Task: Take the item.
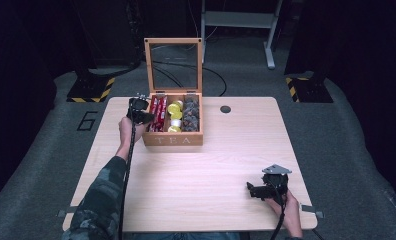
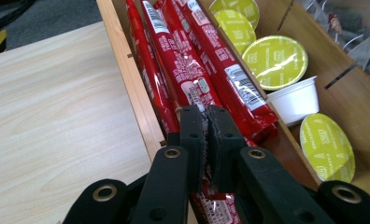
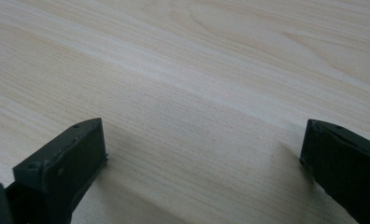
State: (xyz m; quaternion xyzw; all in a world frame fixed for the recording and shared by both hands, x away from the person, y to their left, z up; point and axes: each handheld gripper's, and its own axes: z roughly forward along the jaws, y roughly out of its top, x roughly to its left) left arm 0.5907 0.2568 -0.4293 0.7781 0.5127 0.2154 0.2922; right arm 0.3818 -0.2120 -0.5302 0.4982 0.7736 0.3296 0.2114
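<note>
pale wood grain covers the desk (image 1: 196, 170), which stands on grey carpet in a dim room with black stands and yellow-black striped bases behind it. at the far left part of the desk the left tool (image 2: 206, 116) reaches into the left compartment of the wooden tea box (image 1: 173, 140), its jaws pressed together and pinching the edge of a red sachet (image 2: 192, 88) that lies among the other long red sachets (image 1: 157, 114) packed side by side there. just beyond those, in the middle compartment, sit the yellow-green lidded pods (image 2: 276, 61) with one white cup (image 2: 293, 99) lying on its side between them, and the right compartment holds dark wrapped tea bags (image 1: 191, 113). the box's glass-paned lid (image 1: 174, 64) stands upright at the back, and the word tea is cut into its front wall. a camouflage sleeve (image 1: 98, 200) leads up from the bottom edge to the left hand (image 1: 127, 131) with a black cable running along it. well apart, near the desk's front right corner, the right tool (image 3: 204, 154) rests low over bare wood in the right hand (image 1: 286, 205), its jaws spread wide with nothing between them. a small dark round hole (image 1: 225, 109) marks the desk to the right of the box.
</note>
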